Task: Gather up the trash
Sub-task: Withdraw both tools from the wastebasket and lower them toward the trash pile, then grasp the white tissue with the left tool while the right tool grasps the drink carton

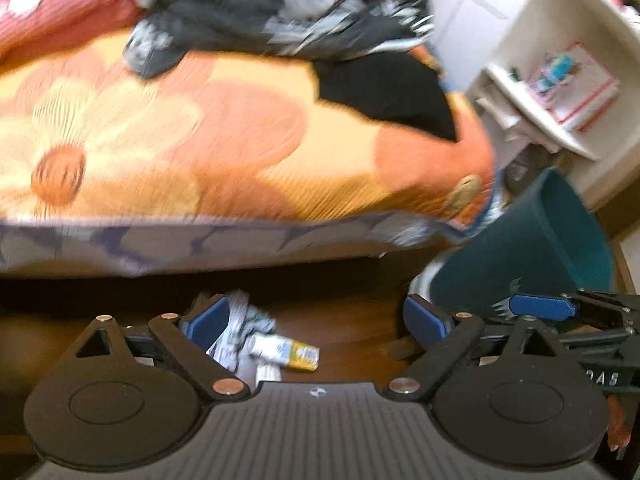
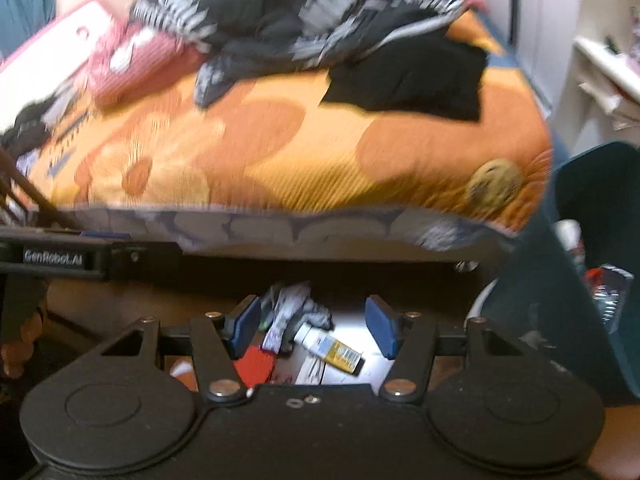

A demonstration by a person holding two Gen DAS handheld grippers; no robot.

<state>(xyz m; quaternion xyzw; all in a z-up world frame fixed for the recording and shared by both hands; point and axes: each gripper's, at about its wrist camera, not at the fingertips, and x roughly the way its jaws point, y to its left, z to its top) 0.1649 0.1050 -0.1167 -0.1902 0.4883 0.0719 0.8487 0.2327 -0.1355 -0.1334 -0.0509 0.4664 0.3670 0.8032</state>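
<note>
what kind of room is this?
Most likely a bedroom: a bed with an orange floral bedspread and dark clothes heaped on it, a white shelf unit beside it, and a teal bin on the wooden floor.

Ribbed cloth is covering the bed [image 1: 248, 136], while beside it a smooth matt plastic bin [image 1: 532, 248] is standing on glossy wooden floor [image 1: 352, 332].
</note>
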